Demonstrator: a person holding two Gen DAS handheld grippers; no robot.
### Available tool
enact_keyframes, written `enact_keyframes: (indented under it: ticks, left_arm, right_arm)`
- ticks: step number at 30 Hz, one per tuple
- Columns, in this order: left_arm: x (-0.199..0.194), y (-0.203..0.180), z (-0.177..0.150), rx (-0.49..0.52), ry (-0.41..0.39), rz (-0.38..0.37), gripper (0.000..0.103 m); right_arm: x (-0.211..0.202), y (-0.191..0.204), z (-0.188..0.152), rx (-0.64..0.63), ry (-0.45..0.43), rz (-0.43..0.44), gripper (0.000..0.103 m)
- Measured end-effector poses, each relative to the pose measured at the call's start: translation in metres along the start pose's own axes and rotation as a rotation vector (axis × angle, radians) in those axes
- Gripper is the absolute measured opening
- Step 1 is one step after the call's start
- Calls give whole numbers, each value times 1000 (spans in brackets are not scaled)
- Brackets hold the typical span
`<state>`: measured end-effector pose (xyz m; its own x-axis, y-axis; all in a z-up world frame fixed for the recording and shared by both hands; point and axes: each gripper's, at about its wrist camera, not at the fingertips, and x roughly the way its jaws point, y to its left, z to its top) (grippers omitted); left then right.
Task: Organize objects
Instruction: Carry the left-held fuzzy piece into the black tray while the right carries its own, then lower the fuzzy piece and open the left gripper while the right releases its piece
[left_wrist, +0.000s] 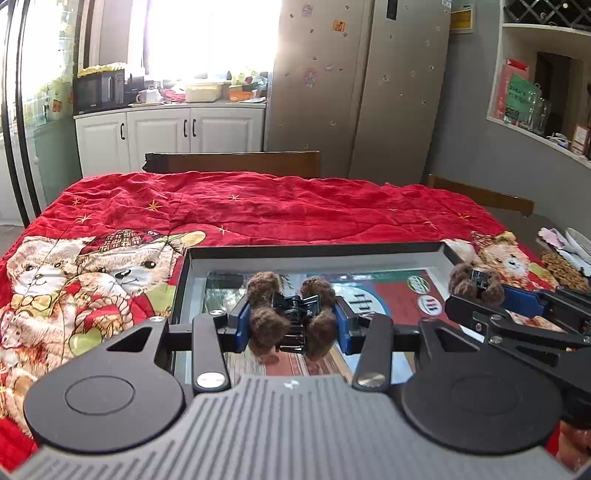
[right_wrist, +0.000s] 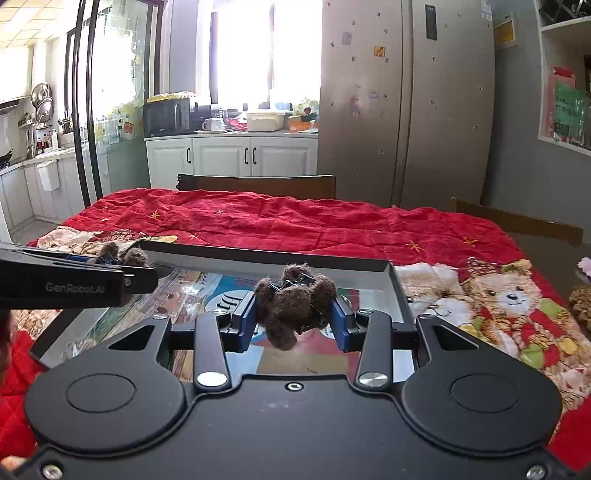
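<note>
Two black plastic claw hair clips with brown fuzzy pom-pom tips are counted, one per gripper, both held above one shallow black-rimmed tray with a glossy printed bottom (left_wrist: 369, 248) on the desk under a red teddy-bear quilt (left_wrist: 258, 206). The left gripper (left_wrist: 292, 323) is clamped on the first fuzzy clip (left_wrist: 291, 314), its long axis across the blue pads, teeth facing the camera. The right gripper (right_wrist: 295, 319) is clamped on the second fuzzy clip (right_wrist: 293, 302), tilted; its axis cannot be told.
</note>
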<state>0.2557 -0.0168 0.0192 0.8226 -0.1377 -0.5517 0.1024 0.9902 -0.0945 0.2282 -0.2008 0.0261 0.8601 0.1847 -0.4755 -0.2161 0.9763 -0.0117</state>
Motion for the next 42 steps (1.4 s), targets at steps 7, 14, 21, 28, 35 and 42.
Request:
enact_keyframes:
  ticks: [7, 14, 21, 28, 35, 42]
  left_arm:
    - [25, 3, 3, -12, 26, 7, 49]
    - [38, 4, 2, -5, 36, 8, 49]
    - [47, 1, 1, 25, 42, 18, 49]
    - [51, 2, -1, 34, 50, 33, 50]
    - [55, 1, -3, 56, 55, 47, 51]
    - [58, -1, -5, 68, 67, 53, 54]
  right_arm:
    - [31, 1, 6, 0, 9, -3, 40]
    - [55, -5, 2, 16, 40, 9, 40]
    - [70, -1, -4, 0, 70, 9, 40]
    - [76, 2, -6, -14, 89, 17, 40]
    - [80, 3, -7, -18, 111, 21, 40]
    - [82, 5, -8, -41, 132, 32, 42]
